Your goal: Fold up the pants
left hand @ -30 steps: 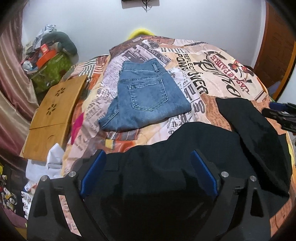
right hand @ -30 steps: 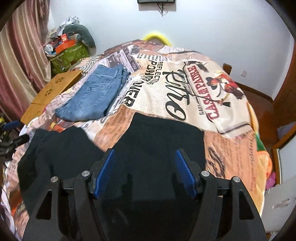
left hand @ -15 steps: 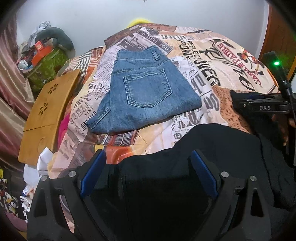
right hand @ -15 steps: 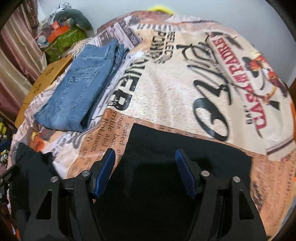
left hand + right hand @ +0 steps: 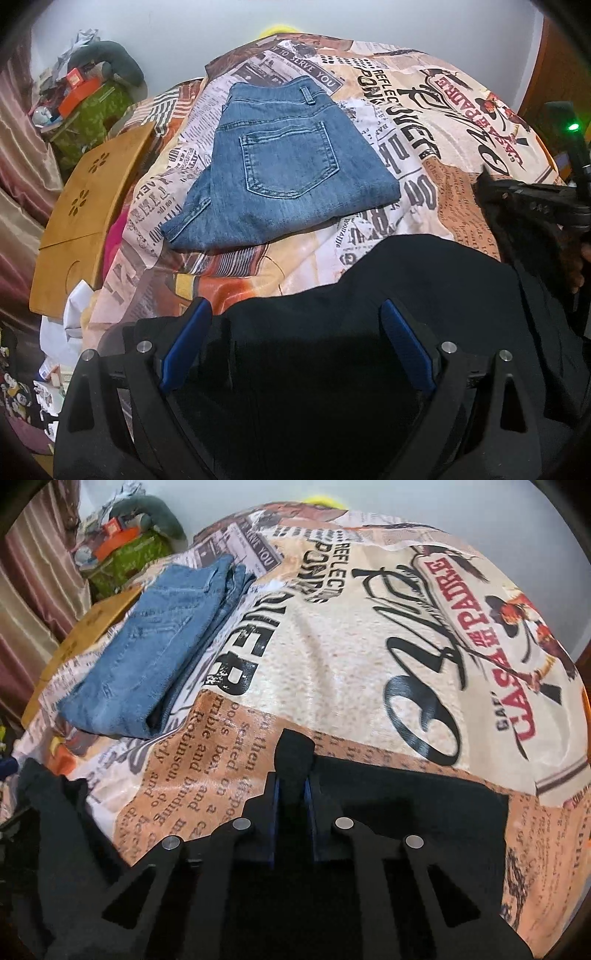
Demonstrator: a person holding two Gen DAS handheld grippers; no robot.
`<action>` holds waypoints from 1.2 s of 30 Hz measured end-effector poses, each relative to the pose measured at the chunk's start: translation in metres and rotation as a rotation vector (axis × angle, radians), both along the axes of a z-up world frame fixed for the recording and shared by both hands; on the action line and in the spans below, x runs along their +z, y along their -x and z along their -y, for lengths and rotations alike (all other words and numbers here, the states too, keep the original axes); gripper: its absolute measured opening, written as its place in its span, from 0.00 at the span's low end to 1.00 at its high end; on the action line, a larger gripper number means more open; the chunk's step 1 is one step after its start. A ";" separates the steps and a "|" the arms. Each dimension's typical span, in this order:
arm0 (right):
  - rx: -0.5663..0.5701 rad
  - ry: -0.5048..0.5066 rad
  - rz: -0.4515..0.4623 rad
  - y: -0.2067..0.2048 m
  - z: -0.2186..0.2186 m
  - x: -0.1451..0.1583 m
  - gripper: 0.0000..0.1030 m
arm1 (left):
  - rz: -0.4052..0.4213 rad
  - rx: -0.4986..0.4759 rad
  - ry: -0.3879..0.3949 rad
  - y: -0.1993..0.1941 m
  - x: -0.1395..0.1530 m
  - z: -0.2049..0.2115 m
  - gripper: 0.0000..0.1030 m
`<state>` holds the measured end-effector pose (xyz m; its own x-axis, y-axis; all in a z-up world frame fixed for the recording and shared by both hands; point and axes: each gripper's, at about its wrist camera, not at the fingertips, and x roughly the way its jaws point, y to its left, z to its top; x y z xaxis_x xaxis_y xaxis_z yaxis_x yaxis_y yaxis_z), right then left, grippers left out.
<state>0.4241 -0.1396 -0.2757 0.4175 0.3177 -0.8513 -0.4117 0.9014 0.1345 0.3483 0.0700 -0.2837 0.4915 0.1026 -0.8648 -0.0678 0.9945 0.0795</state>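
Black pants (image 5: 424,280) lie spread on the printed bedspread (image 5: 417,122) near its front edge. My left gripper (image 5: 295,347) is open just above the pants' left part, blue pads wide apart. My right gripper (image 5: 291,794) is shut on the black pants (image 5: 424,812), pinching a raised fold of cloth (image 5: 293,753) at their far edge. The right gripper's body also shows at the right in the left wrist view (image 5: 532,203).
Folded blue jeans (image 5: 288,173) lie on the bed beyond the pants, also in the right wrist view (image 5: 155,653). A wooden lap table (image 5: 85,218) leans at the bed's left side. Cluttered green box (image 5: 92,107) and curtain at far left.
My right gripper has lowered to the pants' far edge and closed on a fold of cloth. My left gripper has moved slightly forward and stays open.
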 end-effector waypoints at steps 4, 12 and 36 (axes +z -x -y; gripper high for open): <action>-0.030 -0.057 0.057 0.016 0.026 0.034 0.10 | -0.002 -0.014 -0.011 0.009 0.009 0.007 0.91; -0.137 -0.124 0.203 0.063 0.109 0.120 0.10 | -0.029 -0.042 -0.015 0.029 0.017 0.031 0.91; -0.240 -0.136 0.419 0.169 0.217 0.195 0.10 | -0.119 -0.063 -0.024 0.085 0.004 0.092 0.91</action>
